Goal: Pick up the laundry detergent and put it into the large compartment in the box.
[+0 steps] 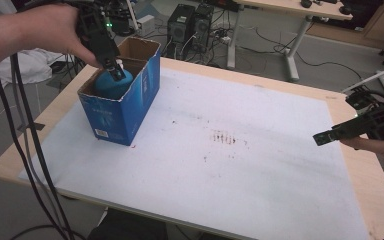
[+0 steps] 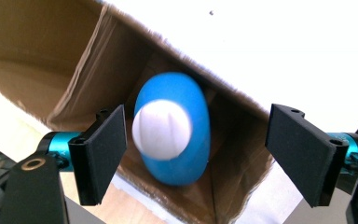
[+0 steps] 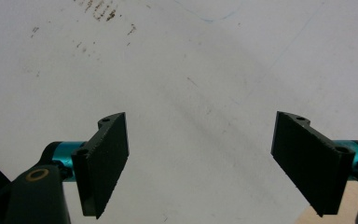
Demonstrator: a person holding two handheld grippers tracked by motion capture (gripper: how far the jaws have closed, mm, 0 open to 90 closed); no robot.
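Right gripper (image 1: 325, 138) sits over the right edge of the tabletop (image 1: 260, 165), jaws spread wide, nothing between them; in the right gripper view there's just bare white mat (image 3: 191, 70) with a few brown specks below. Mat covers most of the tabletop, wood rim showing round it. Farther back, near the far left corner, blue box (image 1: 122, 107) stands open-topped on the mat. Left gripper (image 1: 115, 74) hangs over the box's mouth, pointing down, jaws wide apart and holding nothing. Left gripper view: blue ball (image 2: 175, 135) with a white round patch lies inside the box against the cardboard wall, seen between the two pads (image 2: 100, 151) but below them, no contact either side. High view: ball (image 1: 111, 84) at the near end of the box, just under the fingertips. Beyond the table: floor with cables.
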